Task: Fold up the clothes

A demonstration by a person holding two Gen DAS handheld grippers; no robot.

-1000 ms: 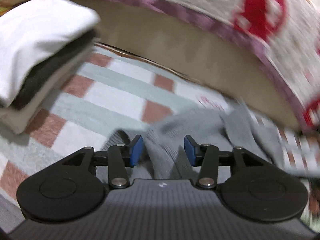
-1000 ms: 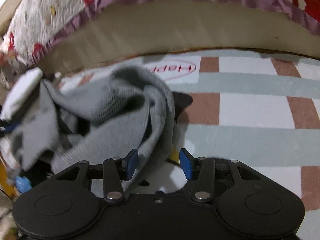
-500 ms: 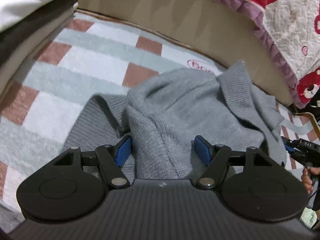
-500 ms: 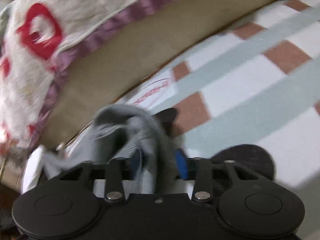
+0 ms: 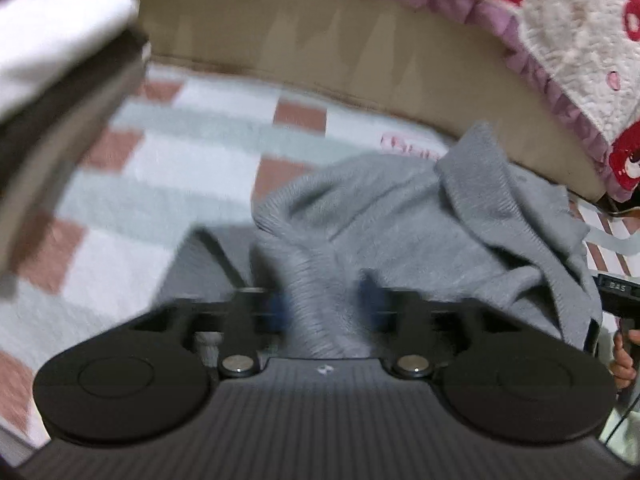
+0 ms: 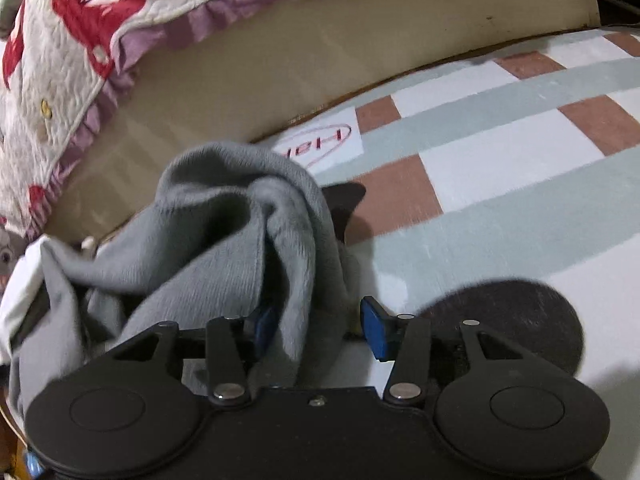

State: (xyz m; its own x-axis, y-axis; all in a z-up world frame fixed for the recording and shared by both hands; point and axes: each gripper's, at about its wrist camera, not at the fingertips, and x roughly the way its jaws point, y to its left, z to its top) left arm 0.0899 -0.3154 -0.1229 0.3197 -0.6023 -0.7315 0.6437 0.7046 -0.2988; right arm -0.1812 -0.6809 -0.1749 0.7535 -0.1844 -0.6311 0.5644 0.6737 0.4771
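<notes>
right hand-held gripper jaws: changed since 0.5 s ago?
Yes. The right hand-held gripper was clamped on the gray sweater; now its jaws stand apart, with a fold between them and the right pad clear of the cloth.

- Your right claw [image 6: 318,326] sits at the bottom centre of the frame, its blue pads [image 6: 376,332] standing apart.
- A fold of the grey sweater [image 6: 224,236] runs down between those pads; the left pad is half buried in the knit, while the right one stands just clear of it.
- The rest of the sweater is bunched in a heap through the centre-left of the frame, on the checked rug [image 6: 500,152] of white, pale green and brown squares.
- A red oval logo on the rug [image 6: 320,142] peeks out just above the heap.
- Across the top runs a beige mattress edge [image 6: 280,60] under a quilt with red prints and a purple frill [image 6: 80,40].
- At the far left edge you see something white [image 6: 18,300] beside the sweater.
</notes>
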